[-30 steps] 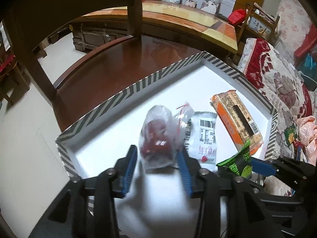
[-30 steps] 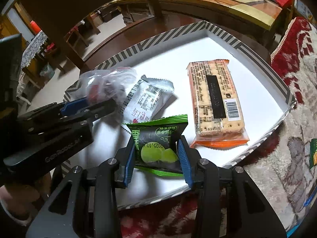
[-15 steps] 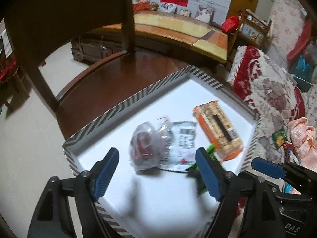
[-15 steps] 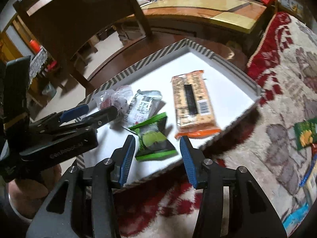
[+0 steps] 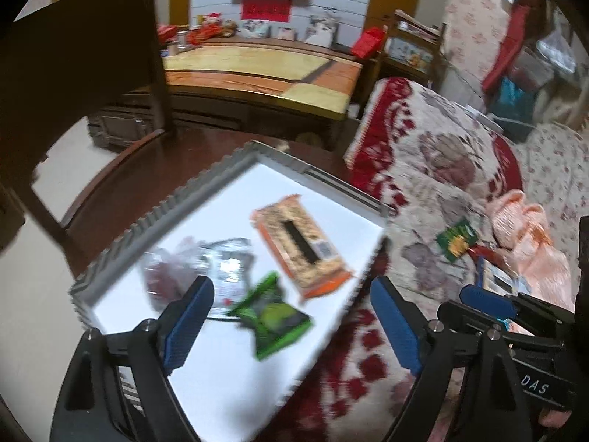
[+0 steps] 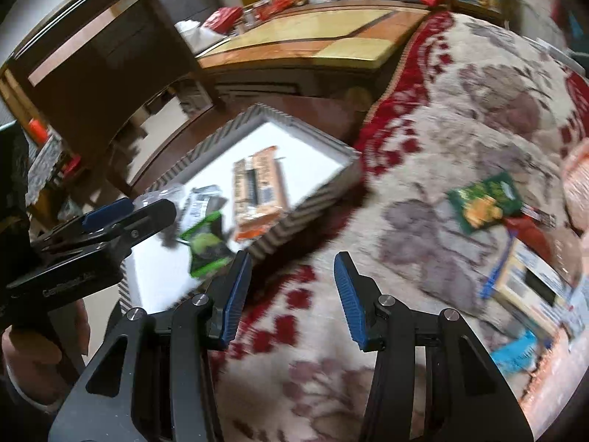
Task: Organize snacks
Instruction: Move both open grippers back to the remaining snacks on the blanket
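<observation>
A white tray with a striped rim (image 5: 176, 199) (image 6: 294, 213) holds an orange cracker packet (image 5: 298, 243) (image 6: 257, 180), a green packet (image 5: 272, 316) (image 6: 206, 246), a silver sachet (image 5: 230, 269) and a clear bag of red pieces (image 5: 165, 276). My left gripper (image 5: 292, 287) hangs above the tray's near edge, its jaws opening, with nothing held. My right gripper (image 6: 292, 261) is open and empty over the patterned blanket (image 6: 441, 118), right of the tray. A green-and-yellow snack packet (image 6: 486, 202) (image 5: 456, 239) lies on the blanket further right.
The tray rests on a dark wooden chair seat (image 5: 121, 184), with the chair back (image 5: 73, 73) on the left. More packets and a box (image 6: 530, 287) lie on the blanket beside a pink cloth (image 5: 522, 228). A hand (image 6: 33, 361) holds the left gripper.
The left gripper let go of the clear bag and the right let go of the green packet. Both opened, rose and drew back to the right, toward the blanket.
</observation>
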A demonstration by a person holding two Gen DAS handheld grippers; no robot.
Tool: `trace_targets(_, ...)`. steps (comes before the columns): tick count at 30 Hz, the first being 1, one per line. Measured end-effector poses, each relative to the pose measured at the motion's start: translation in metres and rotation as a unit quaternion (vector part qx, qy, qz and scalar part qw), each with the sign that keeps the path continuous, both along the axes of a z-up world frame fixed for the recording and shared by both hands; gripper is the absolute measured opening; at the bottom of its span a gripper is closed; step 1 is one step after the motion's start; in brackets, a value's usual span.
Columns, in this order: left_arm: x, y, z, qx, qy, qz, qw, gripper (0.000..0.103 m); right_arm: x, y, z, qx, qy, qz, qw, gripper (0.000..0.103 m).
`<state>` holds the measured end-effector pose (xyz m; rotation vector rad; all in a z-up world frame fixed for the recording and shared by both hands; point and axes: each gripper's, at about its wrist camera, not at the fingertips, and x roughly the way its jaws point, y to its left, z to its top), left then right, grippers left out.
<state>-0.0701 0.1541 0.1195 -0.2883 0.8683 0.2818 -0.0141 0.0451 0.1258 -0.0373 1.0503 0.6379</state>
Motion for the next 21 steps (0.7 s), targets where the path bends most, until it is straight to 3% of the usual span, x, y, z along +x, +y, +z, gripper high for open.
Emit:
trace_targets(3,0.007,-0.020,-0.001,-0.004,0.003,-0.023,0.9997,0.089,0.000,-0.023,-0.001,-0.004,-0.001,-0.021,1.000,0.046)
trace_targets(6,0.016,-0.039,0.000,-0.001,0.006,-0.047,0.9989,0.089,0.000,-0.049,-0.003,-0.006,0.004,-0.046,0.999,0.056)
trace_targets(21,0.046,-0.105,-0.006,-0.022,0.022,-0.122,0.9920,0.089,0.003,-0.144,-0.007,-0.011,0.008,-0.137,0.990,0.056)
